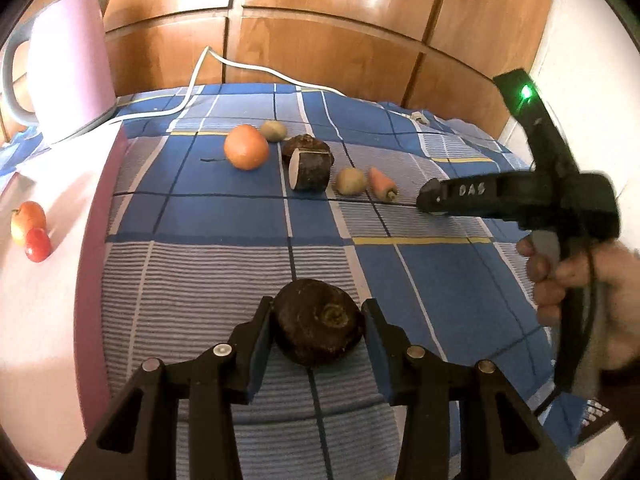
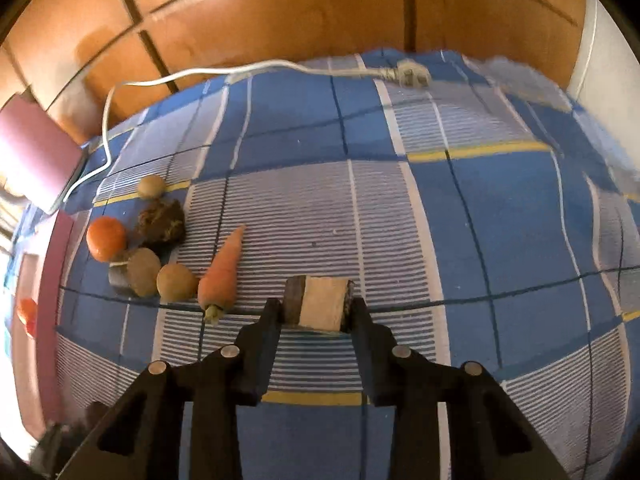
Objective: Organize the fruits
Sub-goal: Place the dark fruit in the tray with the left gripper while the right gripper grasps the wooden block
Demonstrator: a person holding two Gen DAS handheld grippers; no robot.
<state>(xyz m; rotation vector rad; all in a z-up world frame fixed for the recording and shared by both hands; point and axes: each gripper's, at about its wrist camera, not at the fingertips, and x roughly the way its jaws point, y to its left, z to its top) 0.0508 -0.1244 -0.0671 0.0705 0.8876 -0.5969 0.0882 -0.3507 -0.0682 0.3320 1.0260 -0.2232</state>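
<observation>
Left wrist view gives you the widest read: the blue plaid cloth (image 1: 224, 208) covers the table, the pink kettle (image 1: 68, 64) stands at its far left corner with a white cord (image 1: 256, 70) trailing behind, and a pale surface on the left carries two red-yellow fruits (image 1: 30, 228), which the right wrist view shows only as a blurred orange smear at its edge. Your right gripper (image 1: 430, 204) reaches in from the right, and the only writing you can read is the pale lettering "DAS" on its side; your hand (image 1: 580, 280) on the handle is cut off by the frame. From here its tips touch the cloth, and what they hold is hidden. Your left gripper (image 1: 318, 330) is pinching the dark round root (image 1: 318, 330), both pads against its sides, just above the striped patch.

The right wrist view shows what that one cannot: your right gripper (image 2: 314, 308) clamps the cut root piece (image 2: 320, 304), pale face up, dark skin at the sides, on the cloth. Left of it lies the carrot (image 2: 224, 272), then a potato (image 2: 174, 282), a sliced dark root (image 2: 136, 272), the orange (image 2: 106, 238), a rough dark lump (image 2: 162, 220) hard to identify, and a small potato (image 2: 151, 186). The cord's plug (image 2: 410, 74) is blurred.
</observation>
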